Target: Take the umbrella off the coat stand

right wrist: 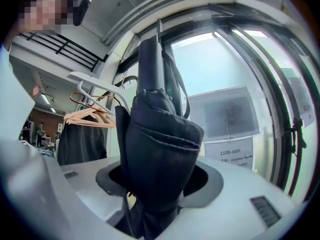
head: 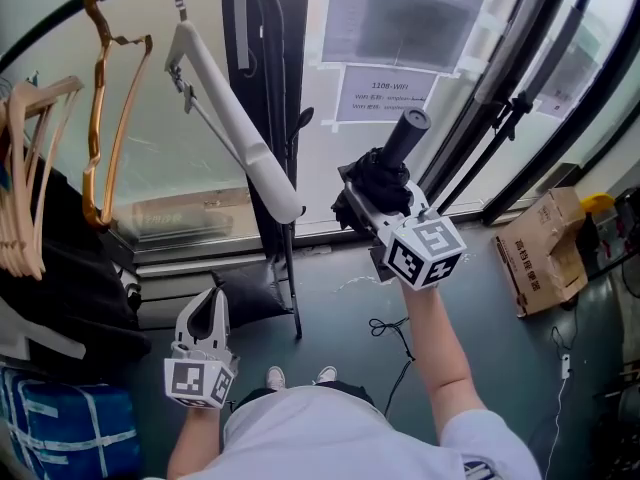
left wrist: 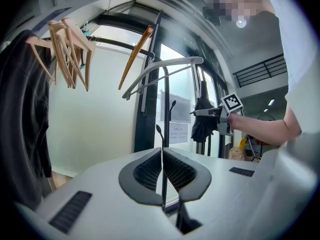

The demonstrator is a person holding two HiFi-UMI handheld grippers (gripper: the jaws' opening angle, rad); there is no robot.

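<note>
A folded black umbrella [head: 383, 184] stands upright between the jaws of my right gripper [head: 372, 200], its round handle [head: 406, 131] pointing up at the head camera. The right gripper view has the umbrella's bundled fabric [right wrist: 157, 149] filling the gap, with my right gripper [right wrist: 157, 185] shut on it. The umbrella hangs clear of the coat stand's black pole [head: 291, 278], to its right. My left gripper [head: 210, 306] is low at the left, jaws together and holding nothing. From the left gripper [left wrist: 162, 173] I see the pole [left wrist: 165, 114] and the held umbrella [left wrist: 202, 123] beyond.
A white hanger [head: 238, 126] and wooden hangers [head: 100, 118] hang from the rail at upper left, over a dark garment [head: 50, 268]. A cardboard box [head: 545, 250] sits at the right, a blue bag [head: 60, 428] at bottom left, and a black cable [head: 395, 333] on the floor.
</note>
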